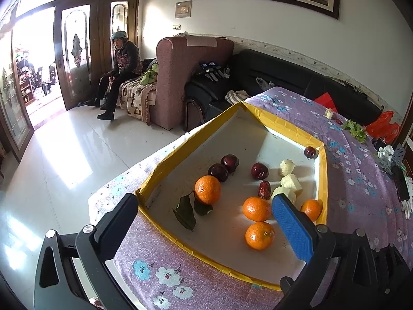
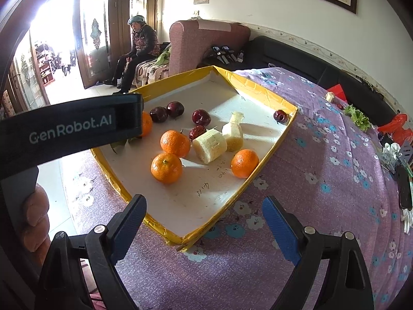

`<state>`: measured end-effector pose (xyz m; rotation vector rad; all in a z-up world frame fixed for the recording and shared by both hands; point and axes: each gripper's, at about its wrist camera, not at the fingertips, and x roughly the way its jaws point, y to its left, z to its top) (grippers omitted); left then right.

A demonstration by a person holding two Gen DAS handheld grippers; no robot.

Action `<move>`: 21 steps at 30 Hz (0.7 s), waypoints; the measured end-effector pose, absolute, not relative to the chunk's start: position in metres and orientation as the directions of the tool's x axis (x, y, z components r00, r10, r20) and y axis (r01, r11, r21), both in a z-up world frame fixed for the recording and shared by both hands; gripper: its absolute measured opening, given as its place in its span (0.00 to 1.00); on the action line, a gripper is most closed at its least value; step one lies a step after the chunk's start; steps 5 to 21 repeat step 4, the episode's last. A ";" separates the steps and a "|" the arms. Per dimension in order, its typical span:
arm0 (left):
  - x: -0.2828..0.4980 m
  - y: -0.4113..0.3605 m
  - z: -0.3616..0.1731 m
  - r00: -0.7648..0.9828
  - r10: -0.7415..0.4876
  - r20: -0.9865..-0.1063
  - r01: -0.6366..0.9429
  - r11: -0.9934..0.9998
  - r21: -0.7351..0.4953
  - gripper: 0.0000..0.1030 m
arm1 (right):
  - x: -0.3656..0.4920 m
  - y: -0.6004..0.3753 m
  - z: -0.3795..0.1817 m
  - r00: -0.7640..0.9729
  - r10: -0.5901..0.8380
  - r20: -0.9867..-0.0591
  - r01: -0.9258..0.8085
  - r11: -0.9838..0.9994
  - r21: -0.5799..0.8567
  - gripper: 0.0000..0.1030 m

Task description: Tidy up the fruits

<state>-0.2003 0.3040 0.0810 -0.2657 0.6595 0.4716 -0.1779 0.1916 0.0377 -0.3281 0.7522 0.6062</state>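
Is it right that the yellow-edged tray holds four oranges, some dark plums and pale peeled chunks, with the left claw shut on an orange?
Not quite. The left claw is open and holds nothing, as the left wrist view shows. The rest stands: the yellow-edged tray holds four oranges, dark plums and pale peeled chunks.

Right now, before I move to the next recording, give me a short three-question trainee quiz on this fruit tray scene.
1. How many oranges lie in the yellow-rimmed tray?
2. True or false: the right gripper is shut on an orange.
3. Which item sits alone in the tray's far right corner? A) an orange B) a dark red fruit C) a pale peeled chunk

Key
1. Four: one beside the leaves, two close together, one by the right rim.
2. False: its jaws stand apart over the tablecloth, holding nothing; the left gripper is open too.
3. B, the dark red fruit.
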 end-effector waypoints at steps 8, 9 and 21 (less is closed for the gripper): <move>-0.205 0.299 0.090 0.698 0.324 -0.638 -0.484 0.871 -0.088 1.00 | -0.178 0.186 0.040 0.570 0.402 -0.717 -0.613 0.789 -0.045 0.92; -0.205 0.299 0.090 0.698 0.324 -0.638 -0.484 0.871 -0.088 1.00 | -0.178 0.186 0.040 0.570 0.402 -0.717 -0.613 0.789 -0.045 0.92; -0.205 0.299 0.090 0.698 0.324 -0.638 -0.484 0.871 -0.088 1.00 | -0.178 0.186 0.040 0.570 0.402 -0.717 -0.613 0.789 -0.045 0.92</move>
